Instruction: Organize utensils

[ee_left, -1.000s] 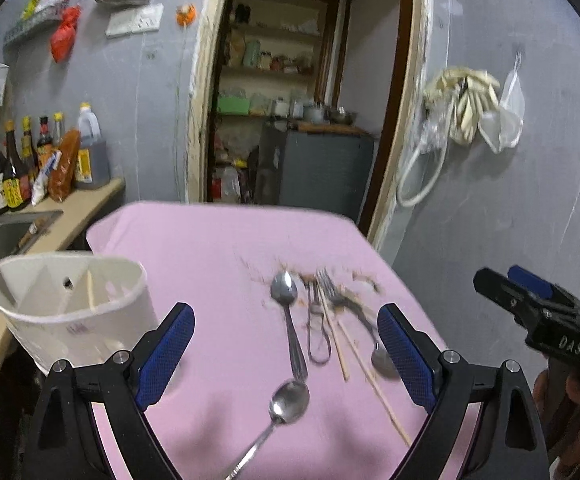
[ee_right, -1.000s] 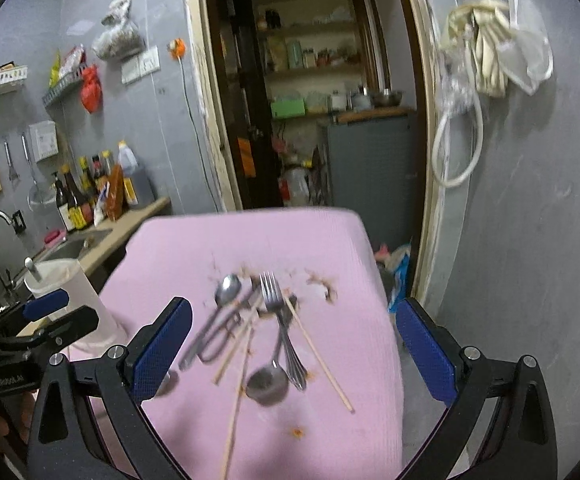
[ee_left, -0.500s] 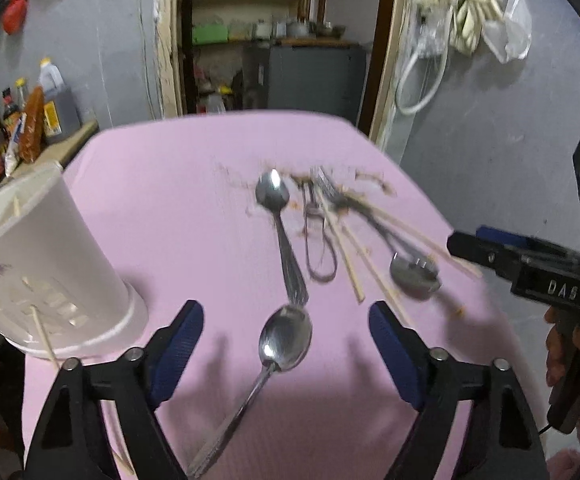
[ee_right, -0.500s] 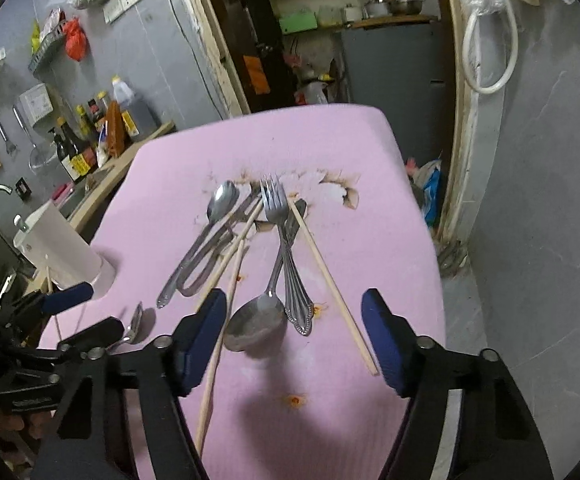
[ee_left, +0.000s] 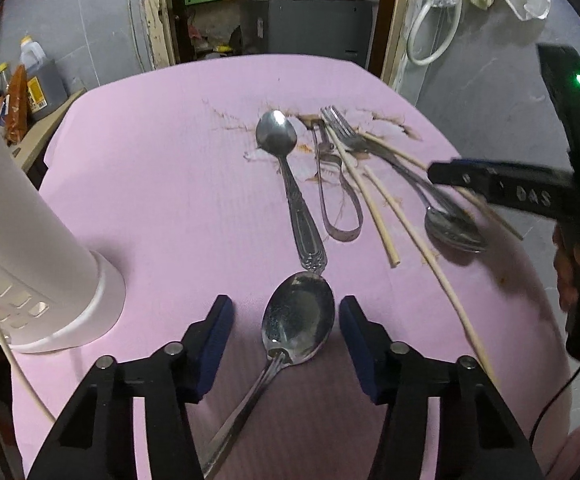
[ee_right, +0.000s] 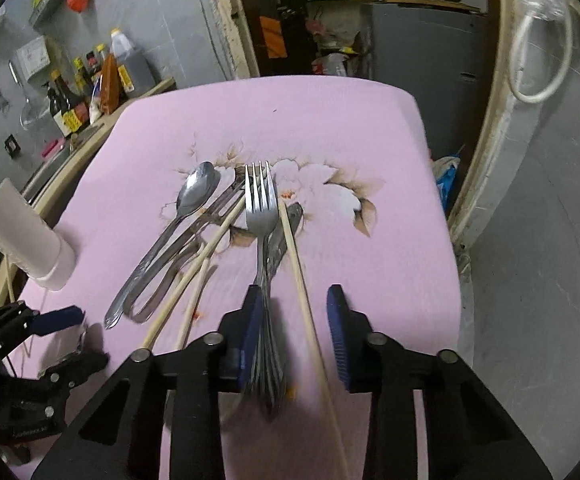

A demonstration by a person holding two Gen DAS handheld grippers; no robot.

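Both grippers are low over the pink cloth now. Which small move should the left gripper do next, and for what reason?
Probably close the left gripper on the near spoon. Its fingers stand open on either side of the bowl, low over the pink cloth, and nothing is held yet. The white holder stands close on the left.

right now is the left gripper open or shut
Open: the left gripper has its blue pads apart on either side of the spoon bowl, not touching it.

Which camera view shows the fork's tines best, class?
The right wrist view: the fork lies head-on, all four tines separate and sharp. In the left wrist view it lies far off and foreshortened, its handle crossed by chopsticks.
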